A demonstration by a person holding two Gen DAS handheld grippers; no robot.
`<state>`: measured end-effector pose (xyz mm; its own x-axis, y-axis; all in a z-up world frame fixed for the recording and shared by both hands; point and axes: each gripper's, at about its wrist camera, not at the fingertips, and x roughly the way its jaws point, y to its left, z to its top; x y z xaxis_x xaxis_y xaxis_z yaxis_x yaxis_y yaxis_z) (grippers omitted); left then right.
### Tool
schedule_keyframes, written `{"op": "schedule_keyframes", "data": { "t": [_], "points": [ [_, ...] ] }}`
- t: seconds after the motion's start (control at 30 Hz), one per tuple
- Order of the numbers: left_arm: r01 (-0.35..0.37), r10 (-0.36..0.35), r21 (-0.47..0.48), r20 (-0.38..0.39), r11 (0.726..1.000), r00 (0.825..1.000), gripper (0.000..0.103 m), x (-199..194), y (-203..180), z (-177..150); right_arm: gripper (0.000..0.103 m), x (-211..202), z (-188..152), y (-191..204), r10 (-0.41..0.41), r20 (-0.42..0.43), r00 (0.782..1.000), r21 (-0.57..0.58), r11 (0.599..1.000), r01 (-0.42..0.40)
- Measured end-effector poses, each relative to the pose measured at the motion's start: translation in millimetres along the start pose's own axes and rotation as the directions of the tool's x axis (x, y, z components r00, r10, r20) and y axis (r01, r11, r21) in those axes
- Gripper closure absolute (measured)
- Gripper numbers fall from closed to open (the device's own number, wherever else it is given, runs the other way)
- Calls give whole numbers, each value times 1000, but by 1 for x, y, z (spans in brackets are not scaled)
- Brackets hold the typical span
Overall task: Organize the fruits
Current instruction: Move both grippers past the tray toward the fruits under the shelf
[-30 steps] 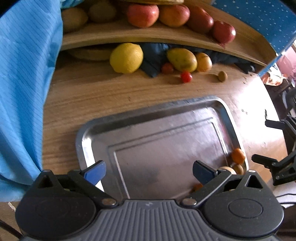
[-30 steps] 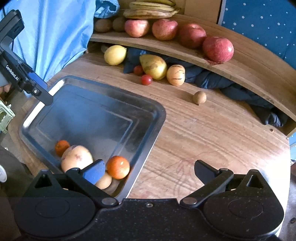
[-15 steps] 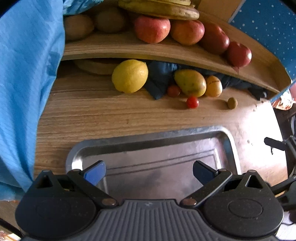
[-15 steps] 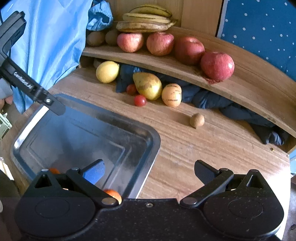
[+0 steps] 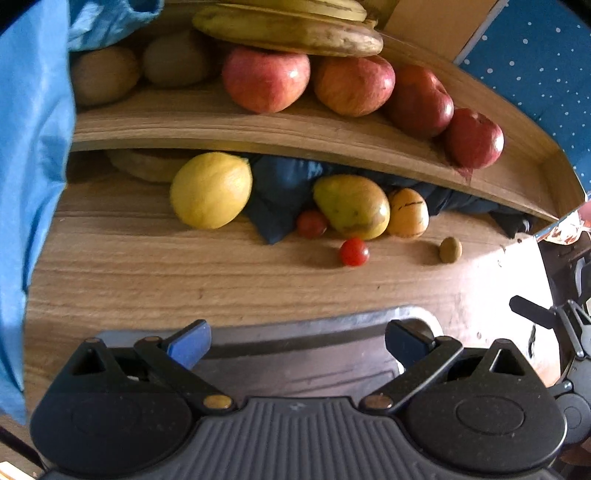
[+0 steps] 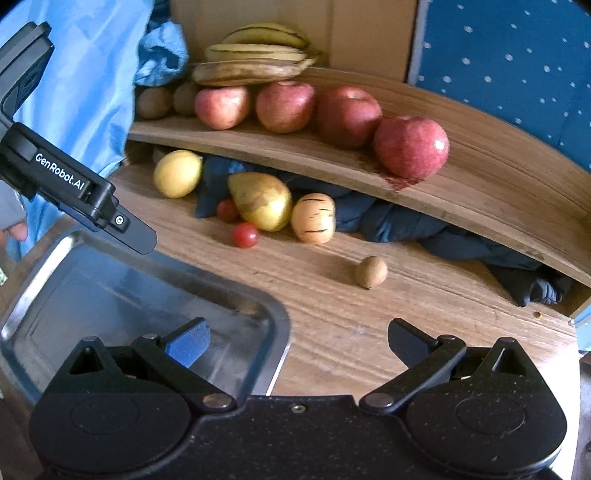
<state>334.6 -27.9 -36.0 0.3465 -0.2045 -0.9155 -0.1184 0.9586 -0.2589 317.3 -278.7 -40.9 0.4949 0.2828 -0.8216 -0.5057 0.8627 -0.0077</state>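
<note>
Both empty, jaws wide: left gripper (image 5: pixel 297 341), right gripper (image 6: pixel 297 341). Metal tray (image 6: pixel 273 314) at 7 o'clock, contents hidden here. Still loose on table toward 12: lemon (image 6: pixel 177 173), mango (image 6: pixel 264 201), cherry tomato (image 6: pixel 245 235), small brown fruit (image 6: pixel 371 272). Sorting looks unfinished.

Left tongs (image 5: pixel 297 341) hanging wide apart and empty over the near rim of a metal tray (image 5: pixel 314 328) at the bottom of the frame.

Beyond it, across mid-frame on the wooden table (image 5: pixel 147 266), a lemon (image 5: pixel 210 190), a mango (image 5: pixel 352 206), a striped yellow fruit (image 5: pixel 408 218), two cherry tomatoes (image 5: pixel 354 252) and a small brown fruit (image 5: pixel 450 250) are lying; above, a curved shelf (image 5: pixel 258 129) is carrying four apples (image 5: pixel 266 79), kiwis (image 5: pixel 103 74) and bananas (image 5: pixel 288 31), while blue fabric (image 5: pixel 26 166) is filling the left edge.
</note>
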Motion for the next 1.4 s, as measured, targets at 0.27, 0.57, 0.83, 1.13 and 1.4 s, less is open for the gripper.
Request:
{"op": "schedule_keyframes", "data": {
  "t": [0.27, 0.57, 0.83, 1.13, 1.4],
  "points": [
    [20, -19, 12, -14, 1000, 1000, 1, 28, -25, 11, 1, 12, 1, -19, -27, 14, 1000, 60, 998, 27],
    [7, -7, 16, -6, 1000, 1000, 1, 45, -41, 22, 1, 29, 2, -33, -45, 26, 999, 104, 994, 42],
    [-1, 1, 31, 8, 1000, 1000, 1, 52, -47, 29, 6, 42, 4, -43, -36, 33, 999, 107, 994, 32],
    [4, -5, 42, 25, 999, 1000, 8, 54, -52, 32, 19, 52, 8, -50, -40, 43, 998, 120, 992, 34],
    [50, -52, 62, 30, 997, 998, 25, 55, -58, 34, 43, 61, 12, -51, -37, 43, 998, 129, 991, 31]
  ]
}}
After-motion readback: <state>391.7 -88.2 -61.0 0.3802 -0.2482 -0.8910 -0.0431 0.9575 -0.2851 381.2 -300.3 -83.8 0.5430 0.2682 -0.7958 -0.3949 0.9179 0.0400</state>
